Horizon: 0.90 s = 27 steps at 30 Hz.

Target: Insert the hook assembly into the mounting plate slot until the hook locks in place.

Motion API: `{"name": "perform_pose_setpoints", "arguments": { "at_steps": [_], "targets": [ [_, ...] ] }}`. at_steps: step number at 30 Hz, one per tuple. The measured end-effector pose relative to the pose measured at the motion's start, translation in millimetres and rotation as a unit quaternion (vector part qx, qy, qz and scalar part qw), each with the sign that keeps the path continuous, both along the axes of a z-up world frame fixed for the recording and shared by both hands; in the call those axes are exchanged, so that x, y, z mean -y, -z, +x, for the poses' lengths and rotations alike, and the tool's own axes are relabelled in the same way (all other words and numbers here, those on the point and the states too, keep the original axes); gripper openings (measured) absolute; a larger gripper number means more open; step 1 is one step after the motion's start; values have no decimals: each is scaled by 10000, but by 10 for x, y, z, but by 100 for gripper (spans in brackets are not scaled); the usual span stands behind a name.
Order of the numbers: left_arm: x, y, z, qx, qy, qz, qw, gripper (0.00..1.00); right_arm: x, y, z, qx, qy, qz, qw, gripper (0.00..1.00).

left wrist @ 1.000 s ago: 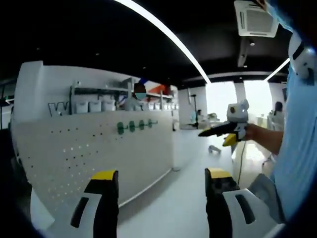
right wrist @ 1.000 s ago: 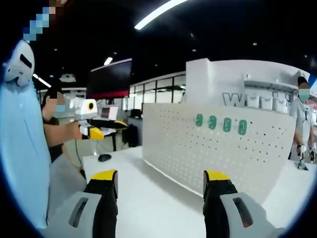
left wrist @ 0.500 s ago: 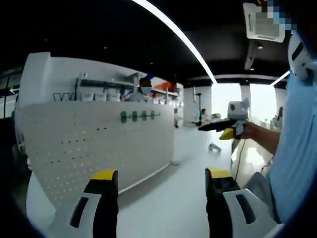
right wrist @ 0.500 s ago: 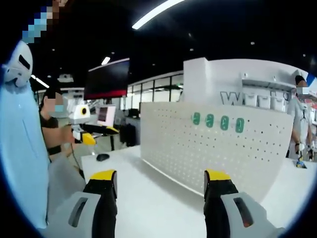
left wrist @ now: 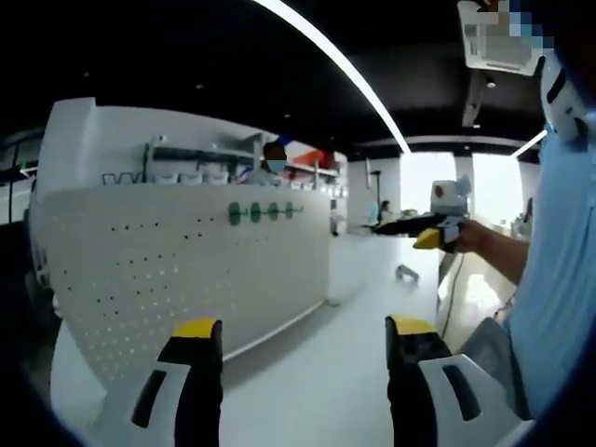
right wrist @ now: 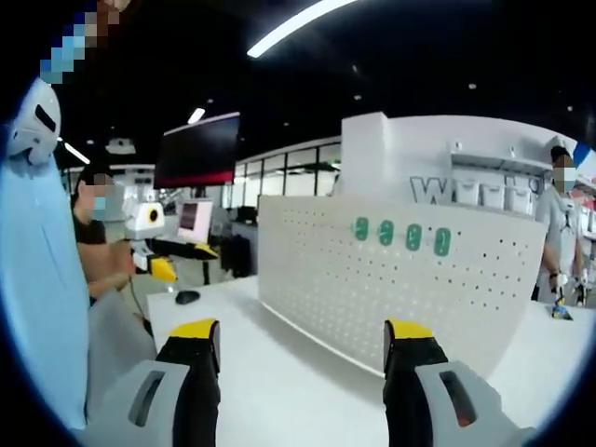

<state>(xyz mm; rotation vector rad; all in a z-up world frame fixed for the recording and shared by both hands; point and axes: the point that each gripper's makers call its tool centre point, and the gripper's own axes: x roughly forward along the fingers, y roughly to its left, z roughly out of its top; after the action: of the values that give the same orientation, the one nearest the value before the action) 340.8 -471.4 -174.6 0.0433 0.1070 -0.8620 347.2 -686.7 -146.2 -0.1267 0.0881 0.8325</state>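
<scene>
Since the earlier frames both views have shifted slightly; the pegboard (right wrist: 400,289) now sits a little lower and further left in the right gripper view, consistent with camera motion. The left gripper (left wrist: 303,340) and right gripper (right wrist: 303,340) both have their jaws spread wide, holding and touching nothing. Four green hooks (right wrist: 402,235) sit in a row near the pegboard's top edge, upright on the white table (right wrist: 279,372).

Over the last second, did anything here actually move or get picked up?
Only the hands drifted a little, shifting both views. Nothing was picked up: the left gripper and right gripper are open and empty as before, and the four green hooks sit unmoved on the pegboard.
</scene>
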Motion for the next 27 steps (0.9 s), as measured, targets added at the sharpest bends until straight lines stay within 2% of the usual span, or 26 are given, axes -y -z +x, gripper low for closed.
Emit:
{"name": "perform_pose_setpoints", "arguments": {
  "at_steps": [7,27],
  "targets": [
    [-45,16,6,-42,-61,23,10000,72,-4,1,-7,15,-27,5,10000,72],
    [16,-18,25,-45,-106,-13,9999,72,18,11,21,-4,-93,-54,9999,72]
  ]
}}
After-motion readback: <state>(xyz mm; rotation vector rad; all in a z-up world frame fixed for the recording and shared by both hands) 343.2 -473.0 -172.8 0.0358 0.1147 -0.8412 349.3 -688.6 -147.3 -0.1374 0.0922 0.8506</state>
